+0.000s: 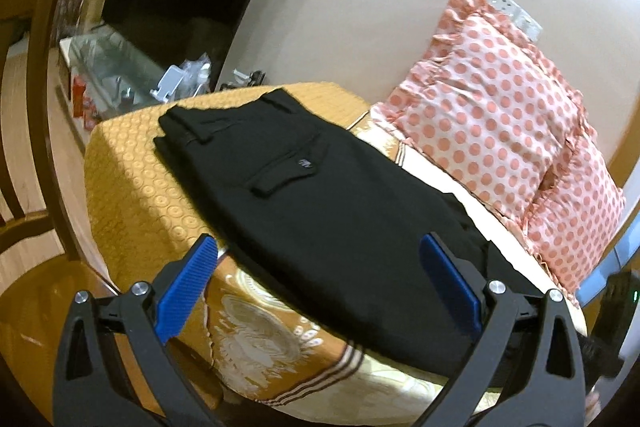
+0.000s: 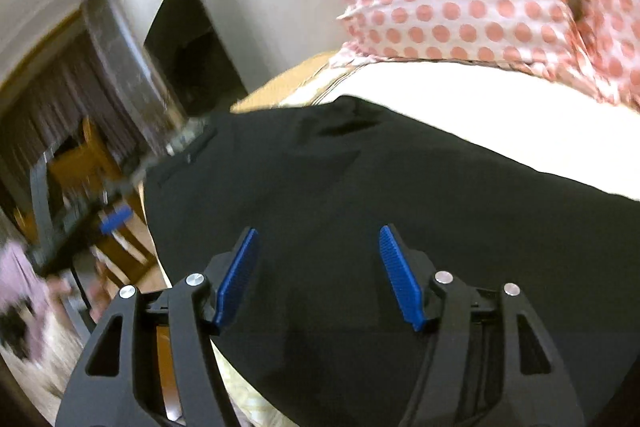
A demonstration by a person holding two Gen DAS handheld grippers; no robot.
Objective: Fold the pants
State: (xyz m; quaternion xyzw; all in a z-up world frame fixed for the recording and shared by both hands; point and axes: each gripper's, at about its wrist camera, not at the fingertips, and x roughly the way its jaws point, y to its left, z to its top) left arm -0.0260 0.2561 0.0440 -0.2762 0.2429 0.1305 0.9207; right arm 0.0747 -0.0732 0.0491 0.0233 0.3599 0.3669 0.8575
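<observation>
Left wrist view: we see the pants (image 1: pixel 320 187) on the bed (image 1: pixel 136 163), long axis running near-right to far-left. Both left tongs (image 1: pixel 320 283) and right tongs (image 2: pixel 320 275) gape empty; right sits nearer.

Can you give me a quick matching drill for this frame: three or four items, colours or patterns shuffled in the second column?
Column A:
1. pants
2. pillow
3. bedspread
4. left gripper pads

Column B:
a. blue
b. golden yellow with a circle pattern
c. black
d. white with pink polka dots

Pairs: 1-c, 2-d, 3-b, 4-a
</observation>
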